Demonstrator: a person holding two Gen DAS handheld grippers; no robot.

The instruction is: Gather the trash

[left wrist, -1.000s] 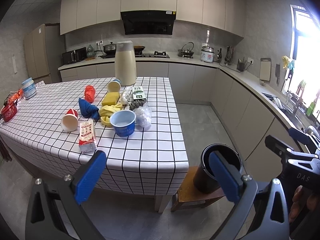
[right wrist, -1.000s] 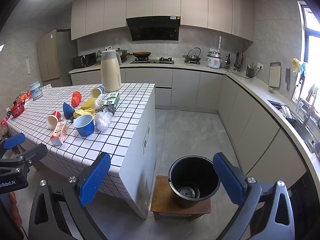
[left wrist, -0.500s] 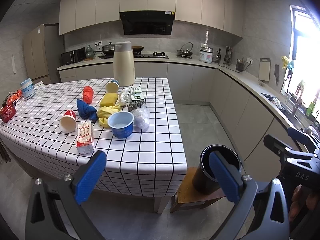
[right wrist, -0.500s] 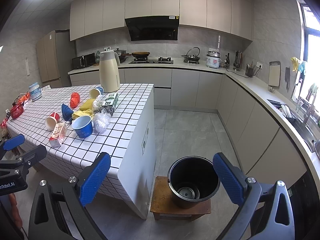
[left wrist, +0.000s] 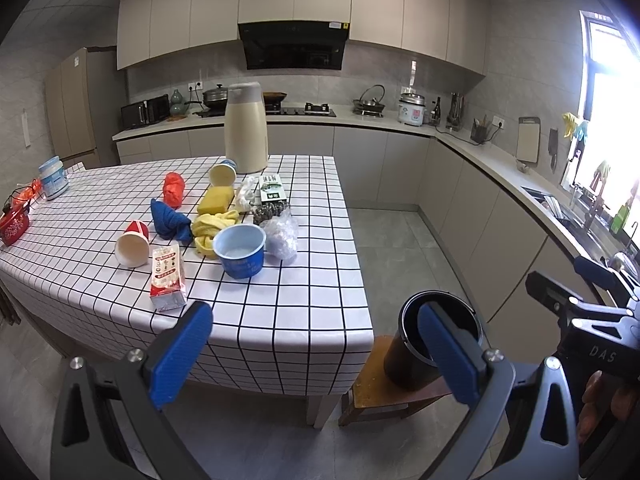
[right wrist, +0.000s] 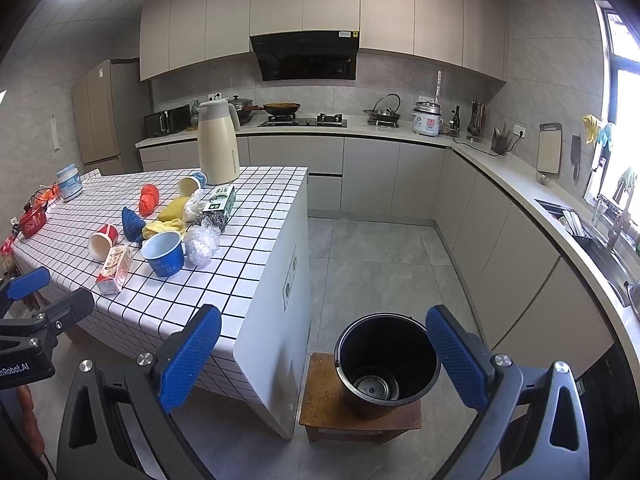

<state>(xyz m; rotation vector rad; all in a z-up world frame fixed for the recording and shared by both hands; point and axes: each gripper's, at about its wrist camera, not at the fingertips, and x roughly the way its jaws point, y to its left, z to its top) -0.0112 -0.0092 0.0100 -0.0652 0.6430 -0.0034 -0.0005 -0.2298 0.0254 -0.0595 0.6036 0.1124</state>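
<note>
Trash (left wrist: pixel 224 224) on checked table (left wrist: pixel 312 280), beyond both empty, wide-open grippers, left gripper (left wrist: pixel 320 356), right gripper (right wrist: pixel 324 356)

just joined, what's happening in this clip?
A person holds both grippers short of the checked table, nothing picked up. Left gripper and right gripper are open and empty. Trash such as the milk carton and blue cup lies on the table; the black bucket waits on a stool.
</note>
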